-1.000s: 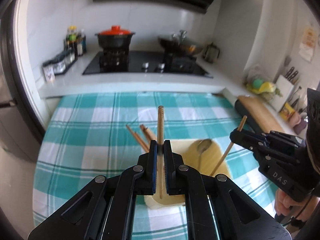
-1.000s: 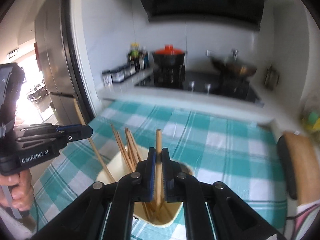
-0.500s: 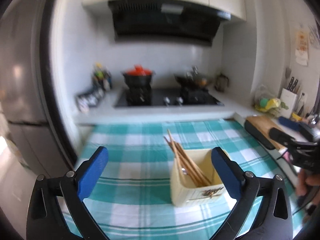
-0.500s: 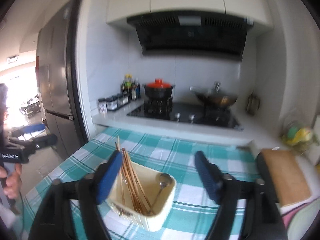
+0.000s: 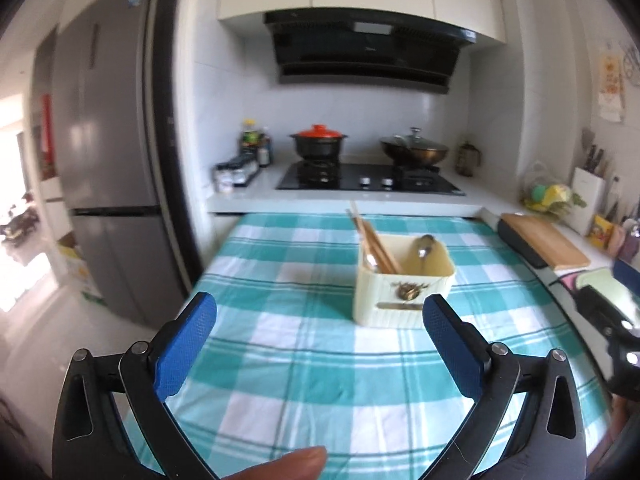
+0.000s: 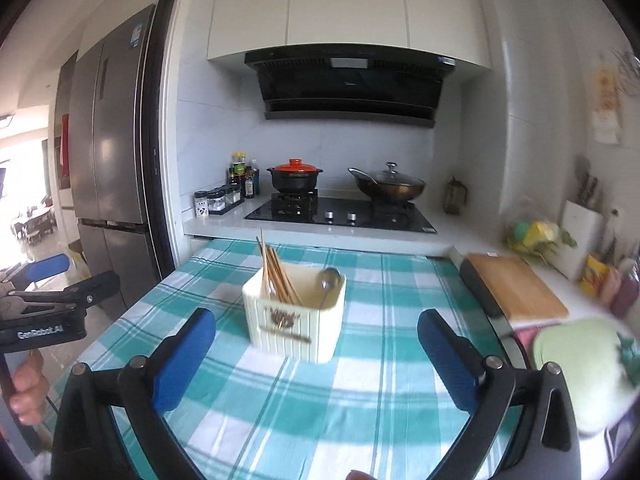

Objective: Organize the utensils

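Note:
A cream utensil holder [image 5: 404, 294] [image 6: 294, 320] stands on the teal checked tablecloth [image 5: 304, 360] [image 6: 320, 400]. Several wooden chopsticks [image 5: 372, 242] [image 6: 276, 276] lean in its left side and a metal spoon [image 5: 425, 245] [image 6: 329, 282] leans in its right side. My left gripper [image 5: 320, 340] is open and empty, held back from the holder. My right gripper [image 6: 316, 352] is open and empty, also back from the holder. The left gripper shows at the left edge of the right wrist view [image 6: 60, 304].
A stove [image 6: 340, 214] with a red-lidded pot [image 6: 295, 176] and a wok [image 6: 388, 188] is behind the table. A wooden cutting board [image 6: 516, 286] lies at the right. A fridge [image 5: 108, 160] stands at the left. A green pad [image 6: 580, 368] lies near right.
Both grippers let go of their chopsticks, opened wide and drew back and up from the holder. The chopsticks now rest in the holder.

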A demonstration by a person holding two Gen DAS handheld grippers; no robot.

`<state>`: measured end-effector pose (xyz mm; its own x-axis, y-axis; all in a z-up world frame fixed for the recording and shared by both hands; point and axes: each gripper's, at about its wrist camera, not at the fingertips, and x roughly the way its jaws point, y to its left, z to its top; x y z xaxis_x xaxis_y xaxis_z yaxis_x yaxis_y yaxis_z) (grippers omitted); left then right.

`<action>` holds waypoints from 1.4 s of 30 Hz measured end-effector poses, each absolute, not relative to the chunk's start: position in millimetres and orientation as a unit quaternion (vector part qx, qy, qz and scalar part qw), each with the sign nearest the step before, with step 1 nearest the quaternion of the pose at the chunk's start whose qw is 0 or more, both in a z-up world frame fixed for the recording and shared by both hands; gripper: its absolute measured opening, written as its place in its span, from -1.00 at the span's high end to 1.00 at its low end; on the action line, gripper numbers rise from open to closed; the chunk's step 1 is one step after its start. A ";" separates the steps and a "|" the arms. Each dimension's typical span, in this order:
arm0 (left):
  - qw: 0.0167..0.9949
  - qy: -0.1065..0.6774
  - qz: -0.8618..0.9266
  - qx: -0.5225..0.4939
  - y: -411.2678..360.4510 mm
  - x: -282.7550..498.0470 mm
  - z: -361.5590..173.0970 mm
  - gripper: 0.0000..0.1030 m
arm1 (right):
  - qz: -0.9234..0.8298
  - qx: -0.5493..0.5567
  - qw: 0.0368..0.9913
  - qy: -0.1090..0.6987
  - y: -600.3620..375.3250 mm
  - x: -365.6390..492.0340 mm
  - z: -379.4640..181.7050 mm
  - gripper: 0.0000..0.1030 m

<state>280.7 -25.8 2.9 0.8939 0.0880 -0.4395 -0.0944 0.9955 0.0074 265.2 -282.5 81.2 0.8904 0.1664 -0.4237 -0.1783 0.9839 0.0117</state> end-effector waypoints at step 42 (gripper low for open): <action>0.975 0.214 0.050 0.018 -38.3 213.2 30.9 -1.00 | 0.071 -0.025 0.977 0.200 -268.9 191.9 113.7 -1.00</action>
<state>213.2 -38.3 30.9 0.9033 0.1044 -0.4161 -0.0892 0.9944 0.0558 191.9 -268.9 113.7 0.9102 0.1291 -0.3936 -0.1488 0.9887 -0.0199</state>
